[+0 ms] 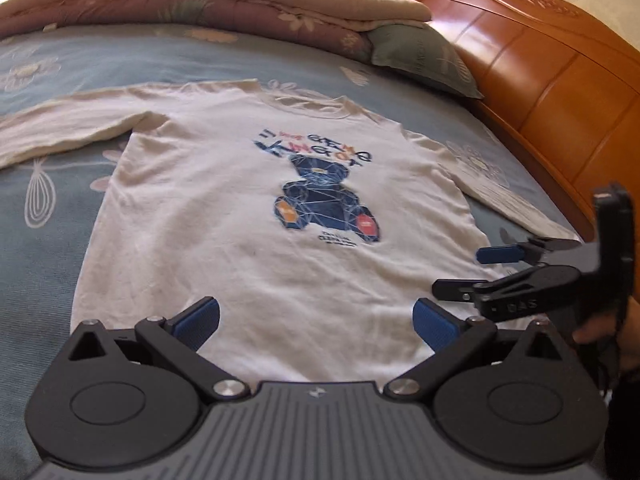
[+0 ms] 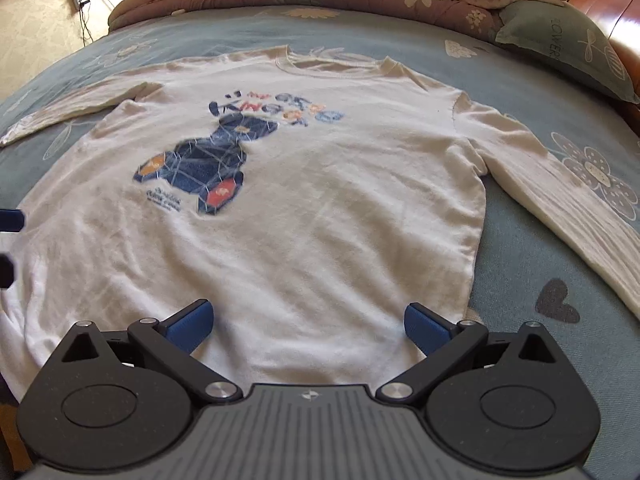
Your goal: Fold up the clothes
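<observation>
- The left gripper (image 1: 316,320) hovers over the hem with its jaws wide apart, holding nothing.
- The right gripper (image 2: 308,322) hangs over the hem nearer the right side seam, jaws likewise spread and empty.
- The white long-sleeved shirt (image 2: 304,200) lies flat, print up, on the bed (image 2: 540,248), hem towards the grippers and collar away.
- Both sleeves stretch outwards: the left sleeve (image 1: 60,128) and the right sleeve (image 2: 560,200).
- No fold shows anywhere on it, so by my judgement the whole folding of sleeves and body is left.
- Beyond it lie a rolled quilt (image 1: 200,4) and a pillow (image 2: 568,44).
</observation>
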{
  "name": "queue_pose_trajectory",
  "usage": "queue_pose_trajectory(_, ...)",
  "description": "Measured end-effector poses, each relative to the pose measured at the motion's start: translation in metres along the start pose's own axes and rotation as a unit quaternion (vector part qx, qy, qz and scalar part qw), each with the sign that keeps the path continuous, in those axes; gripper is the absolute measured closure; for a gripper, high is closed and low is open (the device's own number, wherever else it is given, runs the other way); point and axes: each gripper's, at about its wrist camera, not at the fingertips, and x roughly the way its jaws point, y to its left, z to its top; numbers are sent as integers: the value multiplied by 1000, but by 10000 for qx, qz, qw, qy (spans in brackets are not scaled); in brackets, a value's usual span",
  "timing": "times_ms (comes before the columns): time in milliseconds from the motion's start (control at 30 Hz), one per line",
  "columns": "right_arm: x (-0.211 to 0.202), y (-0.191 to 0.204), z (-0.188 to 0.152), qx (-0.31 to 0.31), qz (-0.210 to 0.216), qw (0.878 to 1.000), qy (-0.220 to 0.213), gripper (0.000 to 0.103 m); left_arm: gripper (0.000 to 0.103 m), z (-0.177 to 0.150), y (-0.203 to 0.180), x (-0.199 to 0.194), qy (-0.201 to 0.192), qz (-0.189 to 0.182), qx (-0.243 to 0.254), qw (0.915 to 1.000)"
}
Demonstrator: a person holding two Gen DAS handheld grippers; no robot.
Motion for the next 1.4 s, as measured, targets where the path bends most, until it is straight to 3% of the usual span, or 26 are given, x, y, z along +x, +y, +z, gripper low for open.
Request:
queue_pose_trajectory(67, -3, 3, 8, 16, 11, 9999, -147, 0, 1, -3, 10, 13, 170, 8, -247, 9995)
queue_pose_trajectory(133, -5, 6, 17, 79, -2, 9995, -293, 0, 1, -5, 12, 11, 14, -72, -227, 9997)
queue_pose_trajectory(200, -4, 8, 25, 109, -4, 9994, -332, 0, 1, 5, 14, 8, 151, -68, -338, 9993)
queue_pose_trajectory(300, 3, 17, 26, -139, 31, 9998, -144, 0, 1, 41, 13, 0, 26, 15, -222, 9997)
queue_pose_trajectory(433, 11, 30, 14, -498, 168, 9986, 21, 0, 1, 104, -11, 17, 145, -312, 127, 9993)
queue_pose_trajectory(600, 13, 36, -1, -747, 219, 9970, -41, 0, 1, 160, -81, 96, 735, -905, 474, 9921)
queue_pose_trajectory(767, 15, 29, -6, -577, 349, 9976, -171, 0, 1, 203, -149, 181, 1357, -1338, 823, 9782)
queue_pose_trajectory(933, 16, 24, -7, -708, 516, 9958, -254, 0, 1, 225, -188, 267, 1662, -1174, 1094, 9729)
queue_pose_trajectory(1067, 15, 19, -9, -789, 662, 9942, -306, 0, 1, 236, -186, 312, 1502, -449, 1161, 9808)
queue_pose_trajectory(1400, 16, 16, -11, -858, 760, 9927, -368, 0, 1, 255, -170, 336, 898, -414, 1063, 9894)
